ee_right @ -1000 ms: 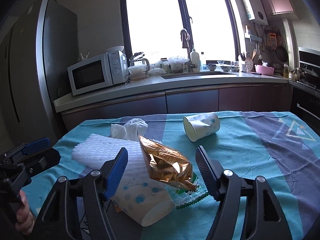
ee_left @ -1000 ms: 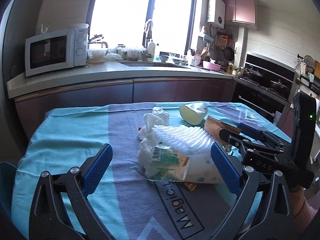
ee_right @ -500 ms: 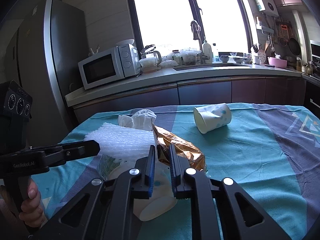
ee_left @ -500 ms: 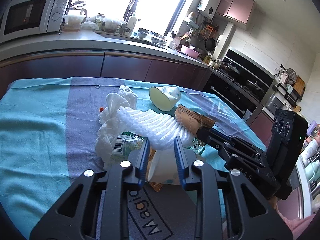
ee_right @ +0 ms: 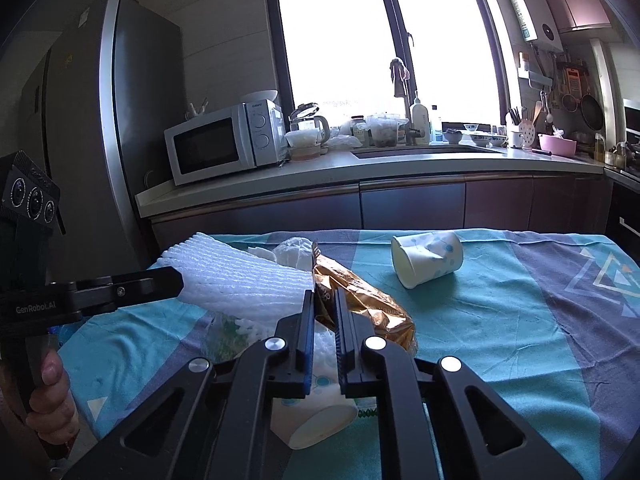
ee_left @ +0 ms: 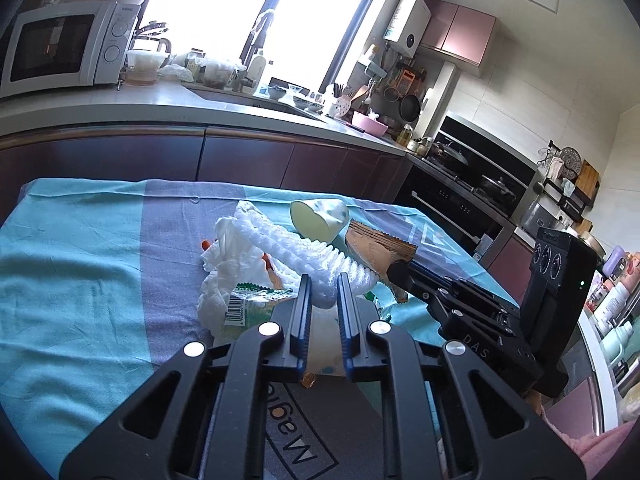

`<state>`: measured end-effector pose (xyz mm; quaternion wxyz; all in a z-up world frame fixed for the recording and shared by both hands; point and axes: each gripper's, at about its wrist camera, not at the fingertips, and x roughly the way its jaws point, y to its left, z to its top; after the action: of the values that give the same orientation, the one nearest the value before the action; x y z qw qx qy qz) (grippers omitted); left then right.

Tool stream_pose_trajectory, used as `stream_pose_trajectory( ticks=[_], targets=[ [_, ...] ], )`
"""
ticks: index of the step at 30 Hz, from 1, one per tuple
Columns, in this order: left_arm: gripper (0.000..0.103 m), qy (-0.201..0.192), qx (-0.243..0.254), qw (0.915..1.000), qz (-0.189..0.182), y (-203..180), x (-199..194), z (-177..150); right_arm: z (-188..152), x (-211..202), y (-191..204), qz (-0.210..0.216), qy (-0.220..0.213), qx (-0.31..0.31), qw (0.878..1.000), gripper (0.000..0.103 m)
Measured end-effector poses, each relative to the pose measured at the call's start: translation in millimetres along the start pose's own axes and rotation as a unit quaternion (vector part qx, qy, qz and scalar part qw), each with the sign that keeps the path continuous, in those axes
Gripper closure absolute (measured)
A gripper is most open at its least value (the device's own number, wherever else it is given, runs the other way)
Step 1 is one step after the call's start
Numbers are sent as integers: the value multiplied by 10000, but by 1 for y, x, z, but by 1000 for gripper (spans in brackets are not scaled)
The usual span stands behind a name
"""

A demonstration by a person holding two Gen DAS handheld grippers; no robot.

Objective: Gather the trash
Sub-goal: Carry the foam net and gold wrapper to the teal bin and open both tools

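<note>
Kitchen, desk (ee_right: pixel 520 340) covered with a teal and grey cloth; the trash lies in 1 loose heap near its front edge. Left tongs (ee_left: pixel 324 312): jaws closing, gap now narrow, with the end of a white foam net (ee_left: pixel 304 252) between the pads, which appear to press on it. From the right wrist view the net looks raised off the cloth at that end. Right tongs (ee_right: pixel 325 312): jaws closing too, nearly together, pinching the upper edge of a crumpled golden snack bag (ee_right: pixel 360 300), which stands tilted against the net. Under both tongs lies a paper cup (ee_right: pixel 316 420) on its side, white with blue dots, its mouth toward the front of the desk; it touches the bag and the net. A crumpled tissue (ee_left: pixel 232 252) sits just left of the net, touching it, and a green wrapper (ee_left: pixel 248 304) with a barcode lies in front of the tissue. A 2nd cup (ee_right: pixel 428 260) of the same pattern lies on its side behind the heap, apart from it, mouth toward the left. A hand (ee_right: pixel 48 396) grips the handle of the left tongs at the desk's left edge. Behind the desk, a microwave (ee_right: pixel 224 148) stands on the worktop under a bright window.
</note>
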<state>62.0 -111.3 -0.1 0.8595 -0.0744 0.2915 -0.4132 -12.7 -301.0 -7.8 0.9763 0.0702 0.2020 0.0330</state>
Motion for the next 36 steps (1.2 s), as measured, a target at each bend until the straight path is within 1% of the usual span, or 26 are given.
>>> stream_pose_trajectory(
  ticks=[3,6,11,16,21,23,26,30,34,36],
  targets=[
    [90,-151,-18,9999,-8,2,-20,6,7,-5,5,113,-100,-13,9999,95],
    [90,-300,-6,9995,68,6,-43,8,15,-11,13,255,-199,-76,9994,95],
    [90,-555,-39,9978,367,21,-91,9,23,-8,37,795,-175,-97,9966,95],
    [90,-745,-126,9930,906,43,-143,-3,25,4,80,1395,-50,-310,9897,95],
    [90,-830,-306,9845,1517,75,-189,-17,26,24,133,2143,165,-535,9752,95],
    [90,-890,-424,9790,1784,90,-208,-22,27,35,157,2437,275,-642,9673,95],
    [90,-1013,-642,9681,2200,116,-237,-32,29,50,193,2871,421,-812,9535,95],
    [90,-1141,-982,9503,2725,152,-273,-48,33,71,241,3409,633,-995,9327,95],
    [90,-1177,-1305,9327,3148,191,-302,-65,34,87,286,3844,857,-1097,9126,95],
    [90,-1163,-1447,9254,3306,207,-310,-73,33,96,307,4037,980,-1151,9023,95]
  ],
)
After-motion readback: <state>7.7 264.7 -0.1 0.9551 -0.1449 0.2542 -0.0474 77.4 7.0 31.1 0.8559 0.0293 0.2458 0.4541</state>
